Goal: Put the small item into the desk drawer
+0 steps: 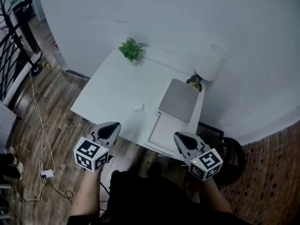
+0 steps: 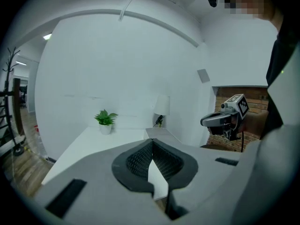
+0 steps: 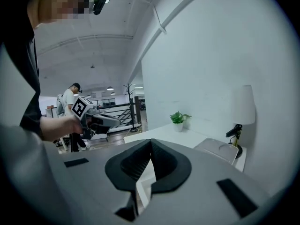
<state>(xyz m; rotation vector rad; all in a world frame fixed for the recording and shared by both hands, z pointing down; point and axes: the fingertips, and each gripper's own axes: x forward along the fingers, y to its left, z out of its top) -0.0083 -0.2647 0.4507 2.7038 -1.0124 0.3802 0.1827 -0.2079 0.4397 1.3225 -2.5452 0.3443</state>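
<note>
The small item [image 1: 138,108] is a short, white, rounded piece, too small to tell more. It lies on its side on the white tabletop [image 1: 112,86], alone, a little to the left of the grey slab [image 1: 178,100], level with the slab's near left corner and close to the front edge. The drawer [image 1: 165,134] is pulled out just below the slab's near edge and juts past the front of the tabletop. It is shallow, pale and rectangular, and what shows of its inside looks bare. Item and drawer lie apart, not touching.

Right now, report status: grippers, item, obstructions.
Left hand-held gripper and right hand-held gripper shut, empty. Small white item on desk, untouched. Nothing blocks it.
</note>
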